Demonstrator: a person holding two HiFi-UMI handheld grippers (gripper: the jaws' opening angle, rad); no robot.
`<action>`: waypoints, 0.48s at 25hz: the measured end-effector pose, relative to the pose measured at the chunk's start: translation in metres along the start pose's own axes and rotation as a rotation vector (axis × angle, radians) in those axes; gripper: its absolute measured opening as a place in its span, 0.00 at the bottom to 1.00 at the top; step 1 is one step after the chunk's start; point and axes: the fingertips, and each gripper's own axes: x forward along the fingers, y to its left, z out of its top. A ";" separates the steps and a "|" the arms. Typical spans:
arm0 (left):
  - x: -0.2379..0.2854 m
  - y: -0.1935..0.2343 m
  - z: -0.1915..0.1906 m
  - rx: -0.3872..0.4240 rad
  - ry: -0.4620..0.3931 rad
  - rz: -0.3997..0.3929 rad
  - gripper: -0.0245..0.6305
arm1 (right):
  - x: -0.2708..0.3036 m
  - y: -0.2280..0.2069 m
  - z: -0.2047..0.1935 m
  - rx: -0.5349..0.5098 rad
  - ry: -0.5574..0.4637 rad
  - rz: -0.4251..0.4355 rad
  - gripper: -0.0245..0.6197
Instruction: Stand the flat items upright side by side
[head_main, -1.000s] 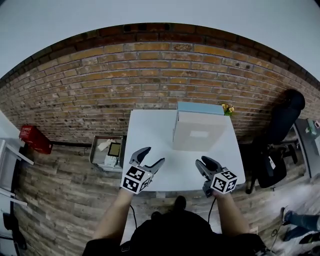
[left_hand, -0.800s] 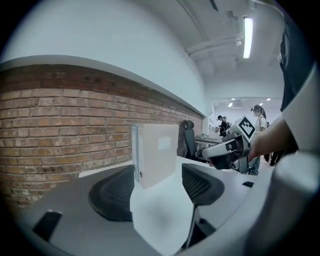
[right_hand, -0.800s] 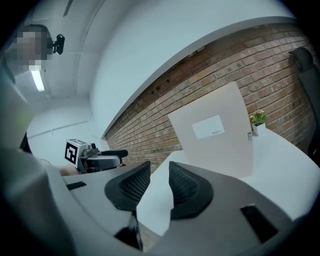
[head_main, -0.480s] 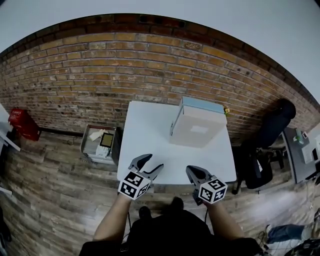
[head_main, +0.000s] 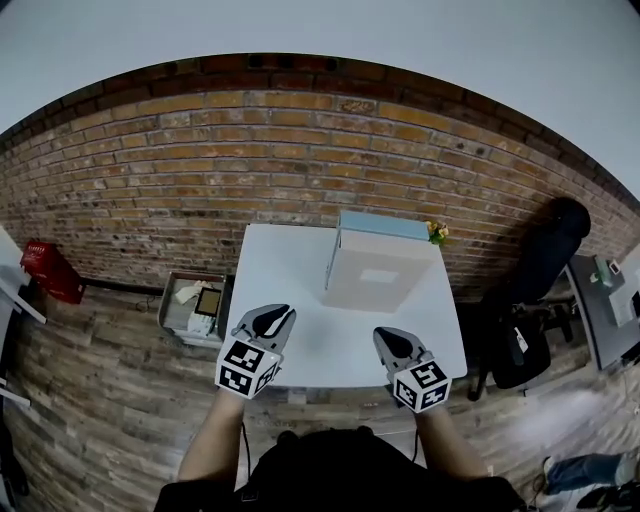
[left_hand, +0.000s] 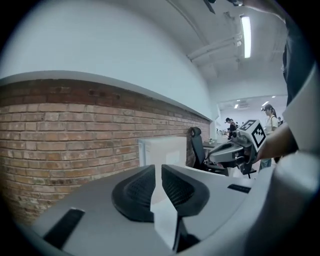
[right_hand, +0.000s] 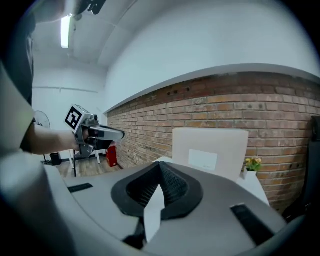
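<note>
A large white box-like item with a pale label and a light blue top edge stands upright at the back right of the white table. It also shows as a white item in the left gripper view and a white item in the right gripper view. My left gripper hovers over the table's front left; its jaws have just been closing and stand together with only a thin slit and nothing between them. My right gripper is over the front right, shut and empty. Both stay well short of the box.
A small pot of yellow flowers sits behind the box by the brick wall. On the floor left of the table lies a crate, with a red object farther left. A black chair stands to the right. People stand far off.
The left gripper's jaws, wide apart in both earlier frames, have come together. The right gripper's jaws closed too. Both hands rose slightly and the head camera shifted.
</note>
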 end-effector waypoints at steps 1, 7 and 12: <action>0.005 0.003 0.007 0.007 0.003 0.025 0.11 | -0.004 -0.012 0.007 -0.003 -0.018 -0.010 0.06; 0.038 0.006 0.038 0.043 0.019 0.173 0.08 | -0.022 -0.080 0.040 -0.023 -0.078 -0.015 0.06; 0.064 0.007 0.054 -0.101 -0.030 0.225 0.07 | -0.028 -0.125 0.073 0.042 -0.176 -0.050 0.06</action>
